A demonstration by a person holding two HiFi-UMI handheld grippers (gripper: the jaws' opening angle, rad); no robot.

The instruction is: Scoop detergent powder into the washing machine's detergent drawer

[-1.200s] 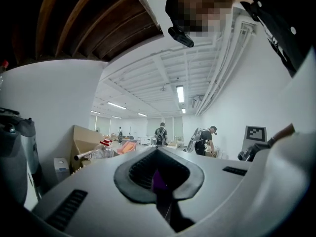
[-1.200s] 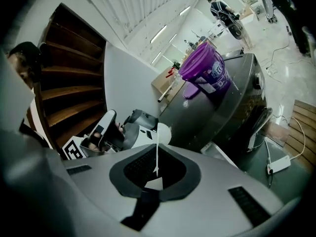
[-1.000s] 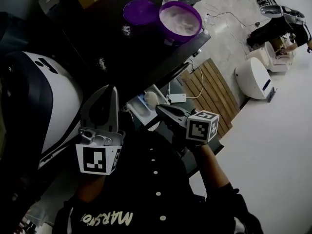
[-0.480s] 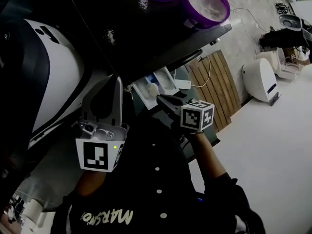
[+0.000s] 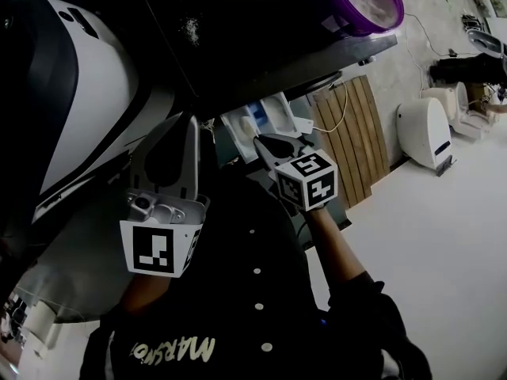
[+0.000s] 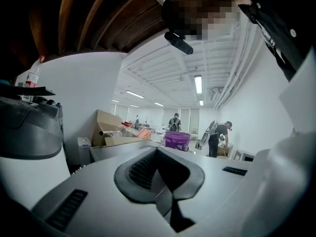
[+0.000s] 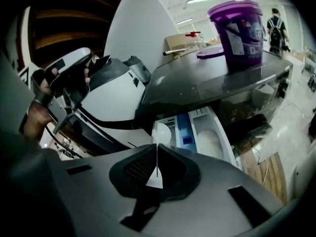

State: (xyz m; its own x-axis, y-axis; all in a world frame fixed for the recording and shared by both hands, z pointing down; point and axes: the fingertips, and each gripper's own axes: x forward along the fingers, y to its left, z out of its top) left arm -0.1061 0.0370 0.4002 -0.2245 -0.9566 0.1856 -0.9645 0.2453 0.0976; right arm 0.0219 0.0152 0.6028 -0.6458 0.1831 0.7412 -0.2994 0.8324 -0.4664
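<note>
The right gripper [image 7: 157, 168], fingers clenched on a small white plastic scoop [image 7: 161, 134], hangs just above the open white detergent drawer [image 7: 217, 127]. The left gripper [image 6: 162, 180] has its fingers pressed together, empty. I'd tip the scoop slowly, inside the drawer's walls.

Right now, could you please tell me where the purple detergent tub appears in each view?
Head view: the purple detergent tub sits at the top right edge, partly cut off.
Left gripper view: small, near the centre.
Right gripper view: large, upper right.
Shared landmark: the dark machine top it stands on.
</note>
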